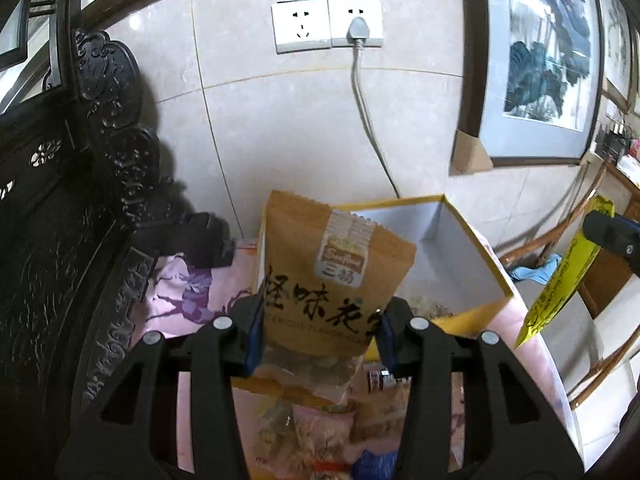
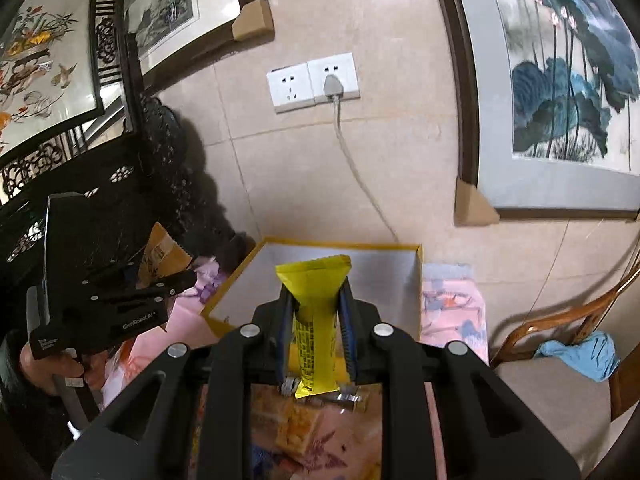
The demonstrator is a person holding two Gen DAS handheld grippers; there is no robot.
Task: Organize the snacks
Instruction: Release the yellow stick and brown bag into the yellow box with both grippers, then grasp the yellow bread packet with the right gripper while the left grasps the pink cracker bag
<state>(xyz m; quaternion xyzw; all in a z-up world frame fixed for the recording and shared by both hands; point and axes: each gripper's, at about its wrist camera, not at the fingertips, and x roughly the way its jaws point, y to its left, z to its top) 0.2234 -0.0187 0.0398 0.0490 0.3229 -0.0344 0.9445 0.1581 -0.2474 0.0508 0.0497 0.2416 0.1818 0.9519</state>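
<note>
My left gripper [image 1: 320, 332] is shut on a brown kraft snack pouch [image 1: 336, 272] with black Chinese lettering, held upright above the table just before the yellow-rimmed white box [image 1: 468, 240]. My right gripper [image 2: 316, 320] is shut on a yellow snack bar packet [image 2: 314, 308], held in front of the same box [image 2: 360, 264]. The yellow packet [image 1: 560, 276] and right gripper also show at the right of the left wrist view. The left gripper [image 2: 120, 292] with the pouch [image 2: 164, 252] shows at the left of the right wrist view.
Several loose snack packets [image 1: 304, 412] lie on the pink floral tablecloth [image 2: 452, 308] under both grippers. A dark carved wooden screen [image 1: 60, 240] stands at the left. A tiled wall with sockets [image 1: 326, 24] and a cable is behind. A wooden chair [image 2: 560, 360] with a blue cloth stands right.
</note>
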